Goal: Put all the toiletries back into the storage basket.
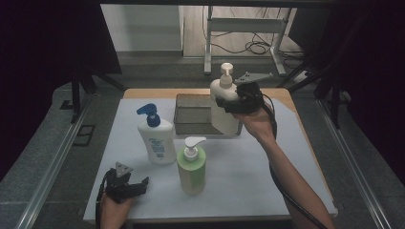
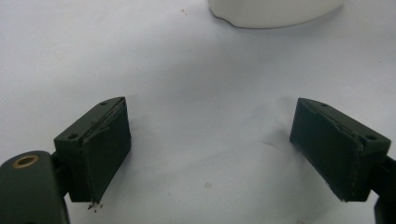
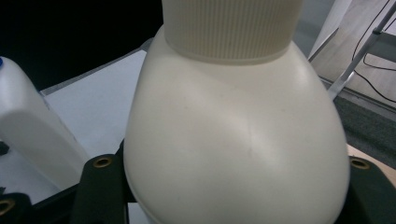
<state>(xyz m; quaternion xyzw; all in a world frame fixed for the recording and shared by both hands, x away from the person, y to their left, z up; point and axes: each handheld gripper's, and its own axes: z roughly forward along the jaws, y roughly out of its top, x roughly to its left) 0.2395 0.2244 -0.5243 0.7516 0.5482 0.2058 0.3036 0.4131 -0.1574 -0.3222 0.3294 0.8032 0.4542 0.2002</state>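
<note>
One cream pump bottle, ribbed collar, upright, smooth shoulders.

Left hand-held gripper: low at near-left edge of the counter, held from below by the left hand, jaws spread wide with nothing between | Right hand-held gripper: raised at far side, forearm stretched forward, jaws clamped on the cream pump bottle just below its shoulder
</note>
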